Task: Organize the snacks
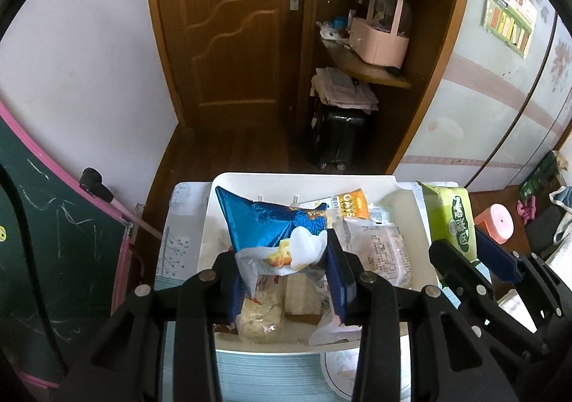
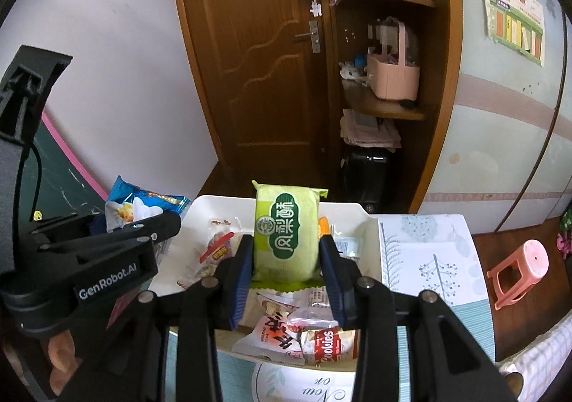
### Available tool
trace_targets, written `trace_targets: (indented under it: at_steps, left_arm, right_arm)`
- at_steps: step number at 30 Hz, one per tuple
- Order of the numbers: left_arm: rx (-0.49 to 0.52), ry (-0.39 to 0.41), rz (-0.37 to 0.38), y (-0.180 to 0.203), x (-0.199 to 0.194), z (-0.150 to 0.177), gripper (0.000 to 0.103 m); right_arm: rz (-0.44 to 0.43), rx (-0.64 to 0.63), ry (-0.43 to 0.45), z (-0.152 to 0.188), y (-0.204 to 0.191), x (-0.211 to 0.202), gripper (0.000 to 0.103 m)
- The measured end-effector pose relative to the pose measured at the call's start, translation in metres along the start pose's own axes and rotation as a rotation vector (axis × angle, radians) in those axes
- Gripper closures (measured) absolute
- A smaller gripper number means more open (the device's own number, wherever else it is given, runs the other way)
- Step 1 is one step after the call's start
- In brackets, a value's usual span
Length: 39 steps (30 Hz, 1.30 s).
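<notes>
Over the white tray [image 1: 411,209] you have a snack in each hand, both lifted clear of the pile so nothing drags on the loose packets beneath. Your left tongs [image 1: 282,269] are pinching the blue snack bag [image 1: 264,223] by its lower end, so most of the bag stands up in front of the pads. Your right tongs [image 2: 286,259] are pinching the green pastry pack [image 2: 286,234] across its narrow width, which keeps it upright and steady. The tray sits on the patterned surface [image 2: 429,259] and already holds several wrapped snacks, among them a cookies packet [image 2: 327,345]. My guess is you're sorting these two out of the tray or regrouping them; which one, I cannot tell.
</notes>
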<state>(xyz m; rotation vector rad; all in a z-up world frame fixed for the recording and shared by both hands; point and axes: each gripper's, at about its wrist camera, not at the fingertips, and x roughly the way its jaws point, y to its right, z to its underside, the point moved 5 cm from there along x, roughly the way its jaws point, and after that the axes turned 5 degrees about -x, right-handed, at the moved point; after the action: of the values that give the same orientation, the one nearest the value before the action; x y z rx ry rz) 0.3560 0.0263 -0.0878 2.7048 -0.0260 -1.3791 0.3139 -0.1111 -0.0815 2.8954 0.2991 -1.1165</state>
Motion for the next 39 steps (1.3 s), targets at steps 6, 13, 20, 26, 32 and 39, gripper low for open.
trace_targets:
  at_steps: [6,13,20,26,32,39]
  left_arm:
    - [-0.014,-0.033,0.016,-0.008,0.014,0.002,0.014]
    - [-0.007,-0.044,0.005,-0.014,0.018,0.015,0.001]
    - [0.007,-0.013,0.003,-0.012,0.003,0.027,0.001]
    - [-0.020,0.004,0.015,-0.012,-0.017,0.040,0.001]
    - [0.009,-0.074,0.035,-0.006,-0.032,0.070,0.001]
    - [0.001,-0.110,0.021,-0.001,-0.063,0.128,0.001]
  right_arm:
    - [0.010,-0.006,-0.039,0.003,-0.001,0.016,0.065]
    - [-0.015,0.030,-0.100,0.017,-0.002,0.030,0.046]
    - [-0.012,0.037,-0.110,0.026,-0.008,0.022,0.046]
    - [-0.012,0.054,-0.117,0.035,-0.005,0.005,0.046]
    - [0.005,0.072,-0.139,0.056,0.001,-0.015,0.046]
    - [0.014,0.100,-0.192,0.095,0.009,-0.044,0.046]
